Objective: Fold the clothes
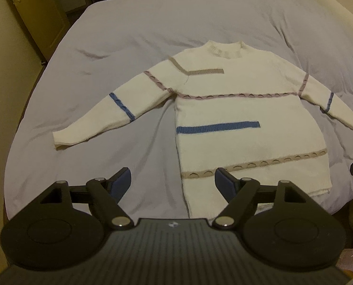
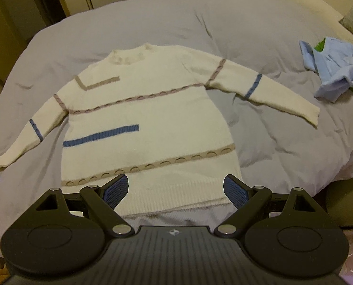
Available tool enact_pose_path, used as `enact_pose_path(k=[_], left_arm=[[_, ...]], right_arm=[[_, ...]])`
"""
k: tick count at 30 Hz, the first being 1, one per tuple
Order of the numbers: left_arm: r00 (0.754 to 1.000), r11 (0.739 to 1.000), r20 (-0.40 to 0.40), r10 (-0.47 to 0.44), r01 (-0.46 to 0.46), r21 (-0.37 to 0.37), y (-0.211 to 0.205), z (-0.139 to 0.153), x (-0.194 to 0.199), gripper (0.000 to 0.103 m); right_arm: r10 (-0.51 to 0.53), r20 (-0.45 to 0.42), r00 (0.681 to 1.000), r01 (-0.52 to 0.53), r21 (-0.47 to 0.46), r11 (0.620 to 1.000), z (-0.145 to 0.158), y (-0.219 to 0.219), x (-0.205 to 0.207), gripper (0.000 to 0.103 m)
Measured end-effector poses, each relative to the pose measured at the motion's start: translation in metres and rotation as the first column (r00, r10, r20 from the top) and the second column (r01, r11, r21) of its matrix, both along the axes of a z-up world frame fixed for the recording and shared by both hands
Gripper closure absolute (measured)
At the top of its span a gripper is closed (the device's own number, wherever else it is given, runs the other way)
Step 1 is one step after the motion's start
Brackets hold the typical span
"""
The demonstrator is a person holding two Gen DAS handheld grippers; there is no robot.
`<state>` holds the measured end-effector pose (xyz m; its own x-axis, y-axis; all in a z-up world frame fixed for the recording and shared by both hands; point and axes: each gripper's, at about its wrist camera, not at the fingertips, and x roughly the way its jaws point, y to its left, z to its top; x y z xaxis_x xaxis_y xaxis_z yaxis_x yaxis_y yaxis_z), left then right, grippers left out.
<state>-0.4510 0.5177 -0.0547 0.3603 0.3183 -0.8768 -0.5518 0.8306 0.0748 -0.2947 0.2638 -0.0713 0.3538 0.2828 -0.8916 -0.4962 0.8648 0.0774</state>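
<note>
A cream knitted sweater with blue and taupe stripes [image 2: 150, 123] is seen spread flat, sleeves out, on a bed covered in lilac-grey sheeting [image 2: 259, 38]. Left tongs [image 1: 172, 182] and right tongs [image 2: 176, 187] are held spread and empty above its hem. No fold is visible; any fold would call for a sleeve or hem edge to be pinched.

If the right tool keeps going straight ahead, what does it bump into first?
Most likely the white sweater: the open right tool points at its ribbed bottom hem on the bed. Its height above is unclear.
</note>
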Motion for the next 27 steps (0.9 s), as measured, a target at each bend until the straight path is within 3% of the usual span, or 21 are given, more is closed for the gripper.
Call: enact_pose_path(k=[19,27], left_arm=[[0.978,0.978,-0.013,-0.209,0.209,-0.016,-0.066,-0.011,0.036,0.026],[0.977,0.977,-0.034,-0.211,0.21,-0.027,-0.074,-0.017,0.034,0.026]], right_arm=[[-0.183,-0.014,0.983,0.183,-0.014,0.983,-0.004,-0.083,-0.004,0.014],[-0.184,-0.039,0.982,0.182,-0.036,0.983,-0.012,-0.091,-0.009,0.014]])
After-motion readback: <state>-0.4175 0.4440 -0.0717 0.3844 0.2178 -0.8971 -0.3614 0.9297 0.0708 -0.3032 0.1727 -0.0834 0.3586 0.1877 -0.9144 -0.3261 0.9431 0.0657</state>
